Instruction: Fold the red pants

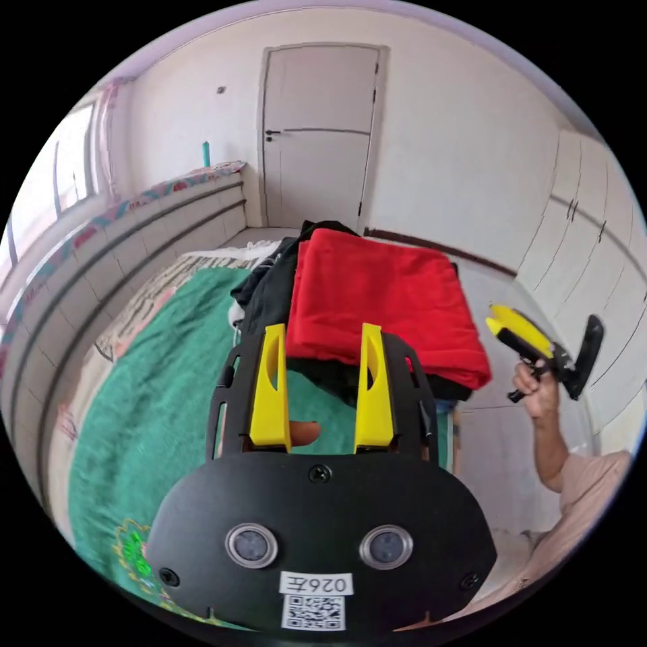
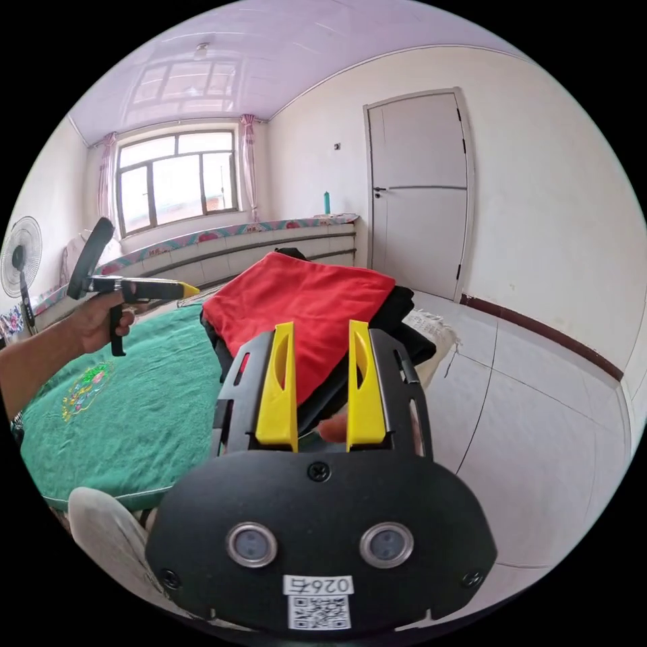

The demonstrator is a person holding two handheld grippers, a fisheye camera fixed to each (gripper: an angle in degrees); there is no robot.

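Jaws on my left gripper point(image 1: 322, 384) stand apart with nothing between them, and my right gripper point(image 2: 322, 387) is the same: parted, holding nothing. Both are lifted off the cloth. In the left gripper view I see the right one at the side, held by a hand point(image 1: 536, 391); in the right gripper view the left one sits in the other hand point(image 2: 101, 320). Ahead of both lie the red pants point(image 1: 384, 296), folded into a flat rectangle on top of a pile of dark clothes point(image 1: 269, 290), at the end of the green blanket point(image 1: 148, 404) on the bed.
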